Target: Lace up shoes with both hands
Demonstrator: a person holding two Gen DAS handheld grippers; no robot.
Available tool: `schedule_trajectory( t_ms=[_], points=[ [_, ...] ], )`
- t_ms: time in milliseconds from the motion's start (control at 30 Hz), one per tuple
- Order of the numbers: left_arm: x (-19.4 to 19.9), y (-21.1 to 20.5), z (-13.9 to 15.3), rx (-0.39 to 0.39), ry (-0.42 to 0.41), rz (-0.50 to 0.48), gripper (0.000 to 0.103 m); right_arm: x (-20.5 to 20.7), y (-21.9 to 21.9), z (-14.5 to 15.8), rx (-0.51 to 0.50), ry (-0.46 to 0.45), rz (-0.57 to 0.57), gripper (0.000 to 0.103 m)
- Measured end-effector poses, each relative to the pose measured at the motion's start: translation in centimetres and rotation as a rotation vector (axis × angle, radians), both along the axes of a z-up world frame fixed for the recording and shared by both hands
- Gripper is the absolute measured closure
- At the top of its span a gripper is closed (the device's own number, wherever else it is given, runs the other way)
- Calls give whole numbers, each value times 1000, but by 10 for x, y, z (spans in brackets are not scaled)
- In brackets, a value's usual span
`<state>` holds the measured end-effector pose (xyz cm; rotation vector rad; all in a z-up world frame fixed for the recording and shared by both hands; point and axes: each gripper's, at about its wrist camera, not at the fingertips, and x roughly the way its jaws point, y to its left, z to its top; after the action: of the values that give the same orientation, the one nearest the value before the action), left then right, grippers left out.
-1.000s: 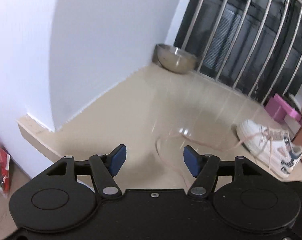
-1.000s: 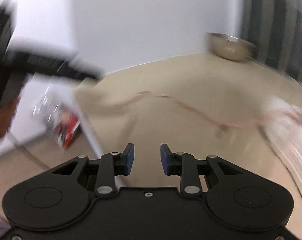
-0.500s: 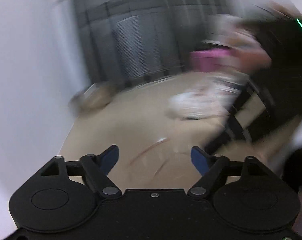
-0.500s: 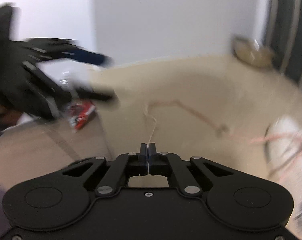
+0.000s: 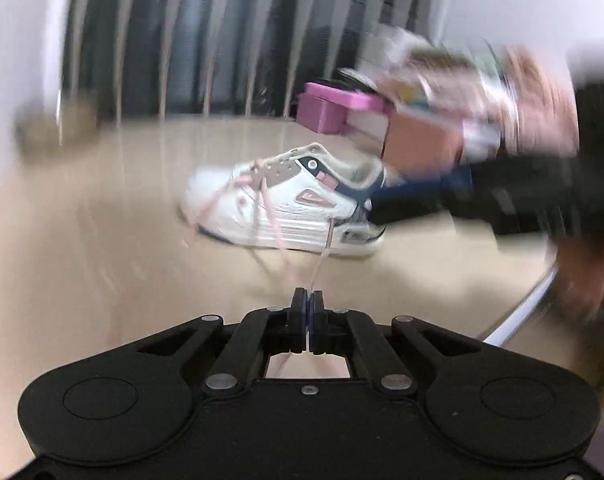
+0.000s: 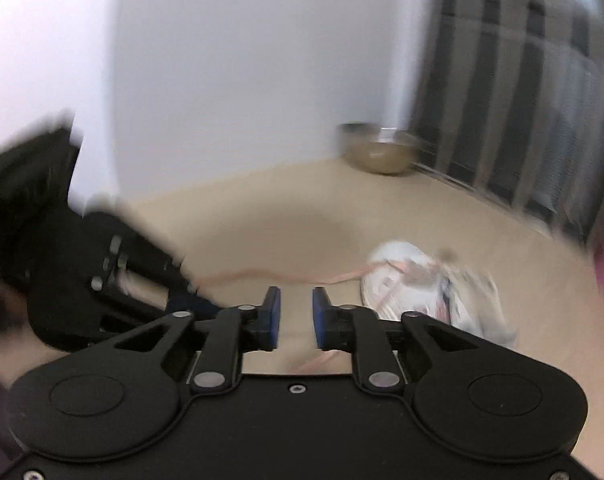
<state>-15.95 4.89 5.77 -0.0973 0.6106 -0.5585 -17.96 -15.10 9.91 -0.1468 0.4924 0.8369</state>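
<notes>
Shoelace (image 5: 322,256) was clamped in the left gripper (image 5: 306,300) — the right gripper's (image 6: 295,300) fingers were opening, empty; next, threading toward the shoe (image 5: 285,204) ahead.

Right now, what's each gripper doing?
Left gripper: shut on the pink lace.
Right gripper: jaws opening, nothing between them.

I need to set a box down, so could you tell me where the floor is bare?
Bare floor lies between the wall, bowl and shoe. Boxes crowd behind the shoe's heel.
</notes>
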Motion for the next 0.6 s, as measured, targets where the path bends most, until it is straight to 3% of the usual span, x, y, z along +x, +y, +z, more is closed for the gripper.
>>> schedule_trajectory(
  t_ms=[100, 233, 300, 367, 500, 567, 600],
  points=[
    [6, 1, 5, -49, 15, 4, 102, 2, -14, -20, 201, 127, -41, 84],
    [2, -4, 5, -28, 25, -18, 102, 7, -26, -32, 386, 225, -65, 82],
    [-4, -5, 1, -17, 29, -26, 102, 23, -28, -39, 453, 282, -70, 73],
    [-7, -8, -1, -10, 29, -28, 102, 36, -30, -44, 477, 328, -81, 74],
    [-5, -13, -4, 0, 30, -28, 102, 52, -31, -55, 509, 398, -97, 102],
    [-6, -14, -3, 9, 26, -30, 101, 51, -36, -60, 560, 412, -95, 102],
    [-6, -16, -2, 17, 19, -24, 95, 49, -38, -61, 574, 413, -99, 102]
  ],
)
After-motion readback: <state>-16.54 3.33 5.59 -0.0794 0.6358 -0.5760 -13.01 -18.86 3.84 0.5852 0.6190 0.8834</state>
